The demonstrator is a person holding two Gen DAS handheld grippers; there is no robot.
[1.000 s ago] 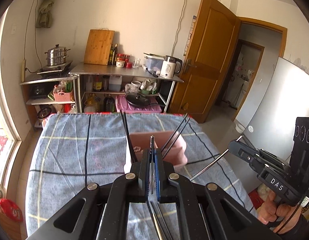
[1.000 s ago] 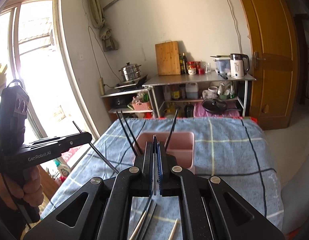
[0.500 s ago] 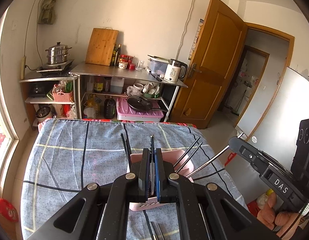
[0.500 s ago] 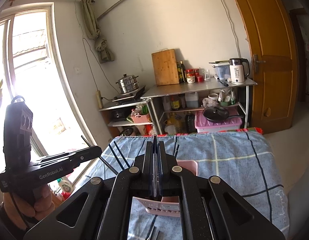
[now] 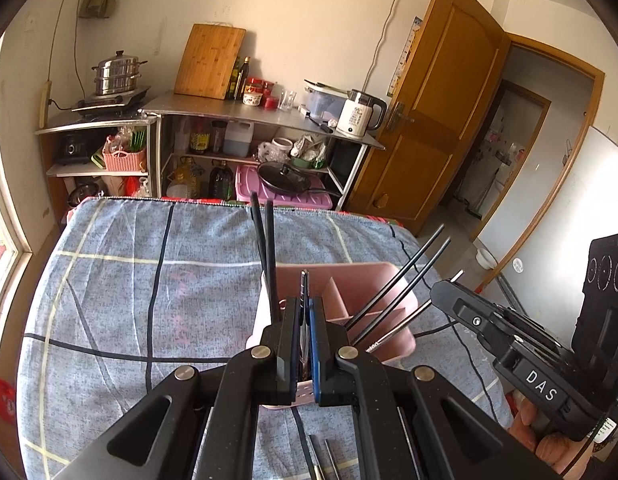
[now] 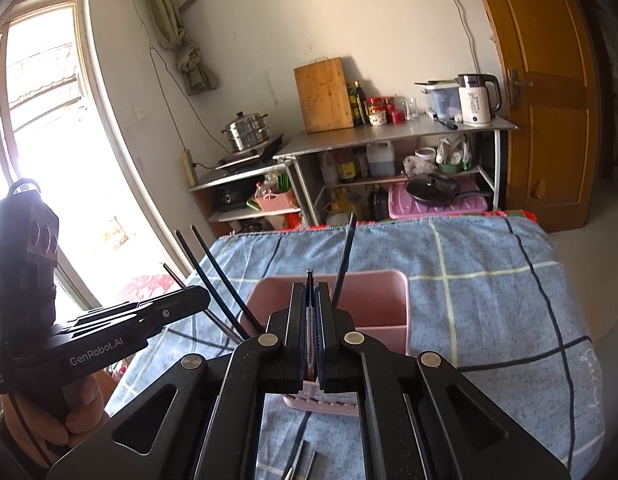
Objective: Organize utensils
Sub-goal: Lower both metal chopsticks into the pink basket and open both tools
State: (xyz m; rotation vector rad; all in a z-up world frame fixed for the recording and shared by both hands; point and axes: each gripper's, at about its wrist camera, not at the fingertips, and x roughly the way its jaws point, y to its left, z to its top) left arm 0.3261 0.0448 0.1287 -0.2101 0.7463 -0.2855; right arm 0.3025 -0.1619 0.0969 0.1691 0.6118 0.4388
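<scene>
Left wrist view: left gripper (image 5: 304, 312) pinching thin dark utensil (image 5: 304, 284), tip over pink utensil holder (image 5: 373, 280) on blue checked cloth (image 5: 129, 280). Black chopsticks (image 5: 265, 252) stand in holder. Right gripper (image 5: 443, 294) beside holder, clamping metal chopstick (image 5: 405, 326).

Right wrist view: right gripper (image 6: 311, 308) pressed onto thin metal utensil (image 6: 309, 280) above pink holder (image 6: 385, 300). Left gripper (image 6: 197, 300) left of holder, black chopsticks (image 6: 213, 276) leaning there.

Soft cloth, smooth plastic, matt black tools

Woven blue checked cloth (image 5: 109, 280) covers the surface; the pink caddy (image 5: 349, 280) is smooth matt plastic, its chopsticks (image 5: 397, 284) glossy black.
</scene>
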